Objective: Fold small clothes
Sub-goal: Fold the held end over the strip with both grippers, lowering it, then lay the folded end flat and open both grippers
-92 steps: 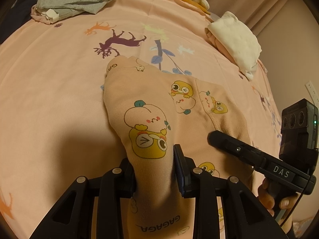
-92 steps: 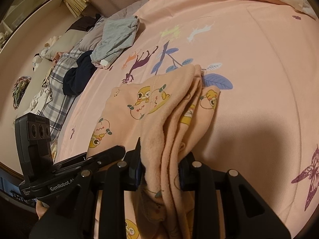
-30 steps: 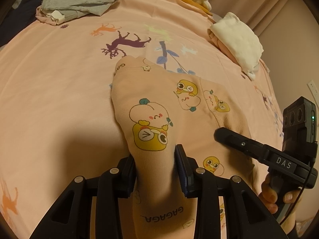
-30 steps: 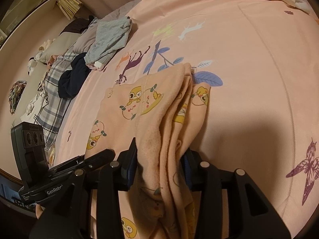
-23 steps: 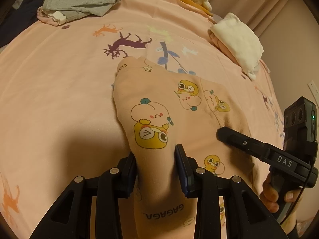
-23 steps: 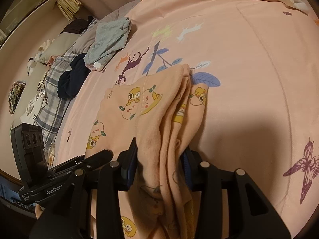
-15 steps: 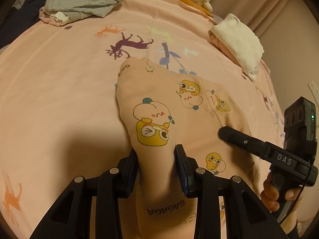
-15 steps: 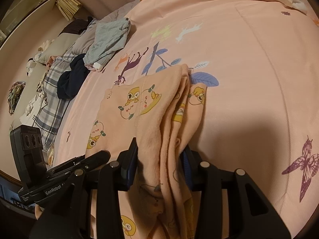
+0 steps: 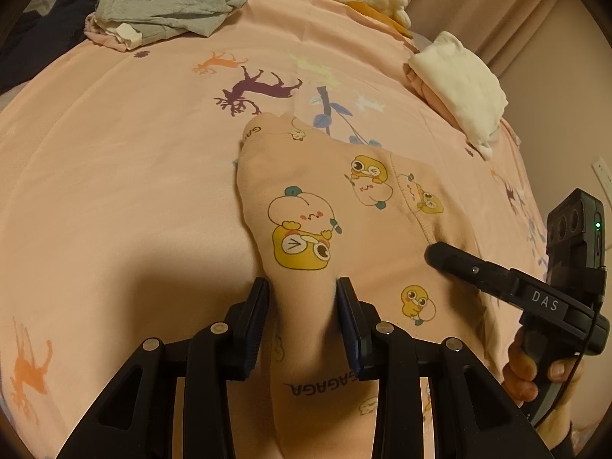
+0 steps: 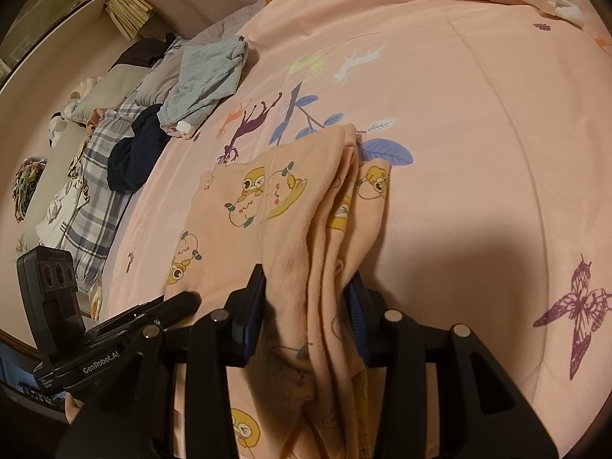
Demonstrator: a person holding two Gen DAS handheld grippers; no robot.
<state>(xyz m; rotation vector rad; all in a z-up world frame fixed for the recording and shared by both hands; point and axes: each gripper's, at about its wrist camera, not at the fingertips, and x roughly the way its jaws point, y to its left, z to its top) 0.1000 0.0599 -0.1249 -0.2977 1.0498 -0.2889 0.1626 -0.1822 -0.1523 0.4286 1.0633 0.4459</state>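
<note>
Peach cartoon-print garment (image 9: 306, 206) on the pink bed sheet (image 9: 114, 176), long axis toward 12 o'clock from both grippers; left gripper (image 9: 302, 306) and right gripper (image 10: 306, 302) each pinching its near edge.

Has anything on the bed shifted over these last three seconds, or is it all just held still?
Very little changed. In the left view the peach cartoon-print garment and the bedspread slid slightly rightward and down in frame. Both tools kept their grip: the left tool and the right tool stay clamped on bunched fabric. The grey clothes pile is unmoved.
</note>
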